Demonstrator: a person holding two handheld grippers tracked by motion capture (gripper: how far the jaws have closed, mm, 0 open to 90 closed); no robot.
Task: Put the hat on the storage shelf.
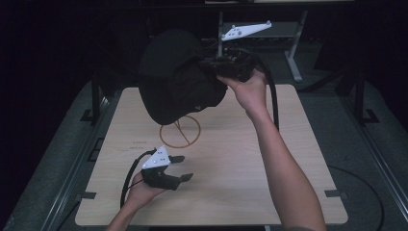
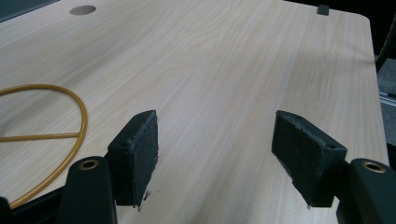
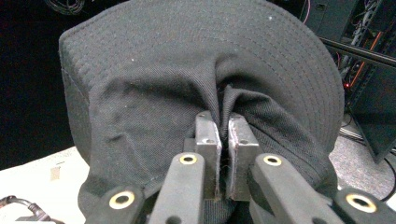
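at the left, the left gripper (image 1: 180,167) rests low over the pale wooden table (image 1: 298,159), near its front edge, with the jaws standing wide apart and nothing between them. just beyond it a thin yellow wire ring with a spoke across it (image 1: 180,131) lies flat on the table. above the ring hangs the black fabric cap with a stitched brim (image 1: 175,77), lifted clear of the table. at the right, the right gripper (image 3: 223,140) holds the cap, its jaws pressed tight on a fold of the cloth
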